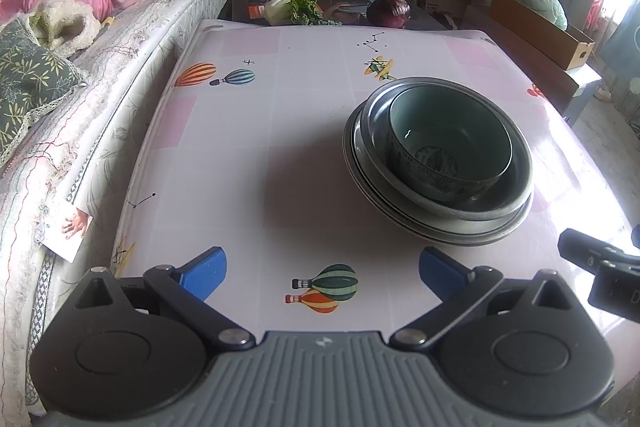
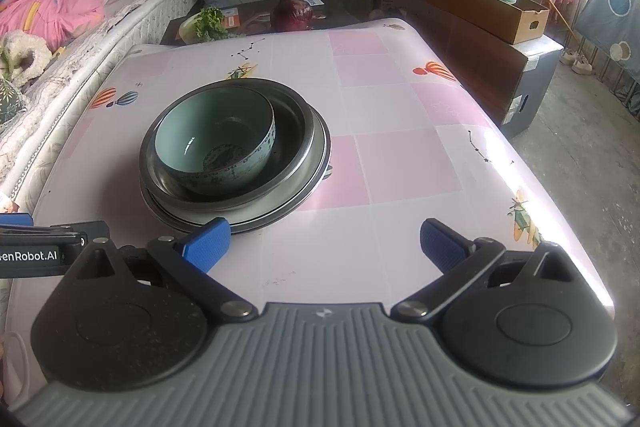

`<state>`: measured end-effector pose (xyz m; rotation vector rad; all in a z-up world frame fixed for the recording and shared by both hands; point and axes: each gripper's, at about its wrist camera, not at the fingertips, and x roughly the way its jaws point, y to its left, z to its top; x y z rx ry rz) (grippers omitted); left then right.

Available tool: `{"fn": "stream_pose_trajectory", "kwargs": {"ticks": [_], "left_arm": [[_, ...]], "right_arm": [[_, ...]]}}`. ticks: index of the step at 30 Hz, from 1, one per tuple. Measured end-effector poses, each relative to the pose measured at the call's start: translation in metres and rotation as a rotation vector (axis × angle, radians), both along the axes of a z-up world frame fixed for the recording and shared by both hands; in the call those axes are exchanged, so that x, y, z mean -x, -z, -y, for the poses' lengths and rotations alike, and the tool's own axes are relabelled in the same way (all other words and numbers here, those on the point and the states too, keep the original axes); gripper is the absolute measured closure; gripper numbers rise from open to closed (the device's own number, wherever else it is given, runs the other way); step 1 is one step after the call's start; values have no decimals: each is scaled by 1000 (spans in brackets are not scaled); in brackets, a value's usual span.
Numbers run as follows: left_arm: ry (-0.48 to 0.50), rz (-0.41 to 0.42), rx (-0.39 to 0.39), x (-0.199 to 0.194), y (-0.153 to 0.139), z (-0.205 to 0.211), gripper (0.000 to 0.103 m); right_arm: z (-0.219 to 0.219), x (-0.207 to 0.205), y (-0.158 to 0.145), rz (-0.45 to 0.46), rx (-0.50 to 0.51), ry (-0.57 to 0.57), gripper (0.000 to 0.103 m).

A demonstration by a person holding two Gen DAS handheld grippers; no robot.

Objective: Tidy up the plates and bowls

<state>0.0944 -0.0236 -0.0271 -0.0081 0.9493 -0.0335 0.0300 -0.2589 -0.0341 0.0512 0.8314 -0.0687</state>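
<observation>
A pale green bowl point(image 2: 214, 141) sits inside a wider metal bowl point(image 2: 296, 131), and that rests on a stack of metal plates point(image 2: 280, 215), all on the tabletop point(image 2: 400, 155) with its pink squares and balloon prints; the left gripper point(image 1: 322, 273) has its jaws spread wide and empty, the stack lying ahead and to the right of them, apart from both blue pads point(image 1: 206, 271); the right gripper point(image 2: 324, 247) also has its jaws wide apart with nothing between them, the stack lying ahead and to the left, its near rim just beside the left-hand blue pad point(image 2: 206, 243); whether they touch I cannot tell; a bed point(image 1: 120, 39) runs along the tabletop's left side.
</observation>
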Motion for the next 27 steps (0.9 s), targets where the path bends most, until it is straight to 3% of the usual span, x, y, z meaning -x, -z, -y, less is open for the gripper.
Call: {"fn": "stream_pose_trajectory", "kwargs": {"ticks": [27], "left_arm": [[-8, -3, 3, 0, 3, -5, 0]], "right_arm": [[-7, -1, 3, -8, 1, -8, 1]]}}
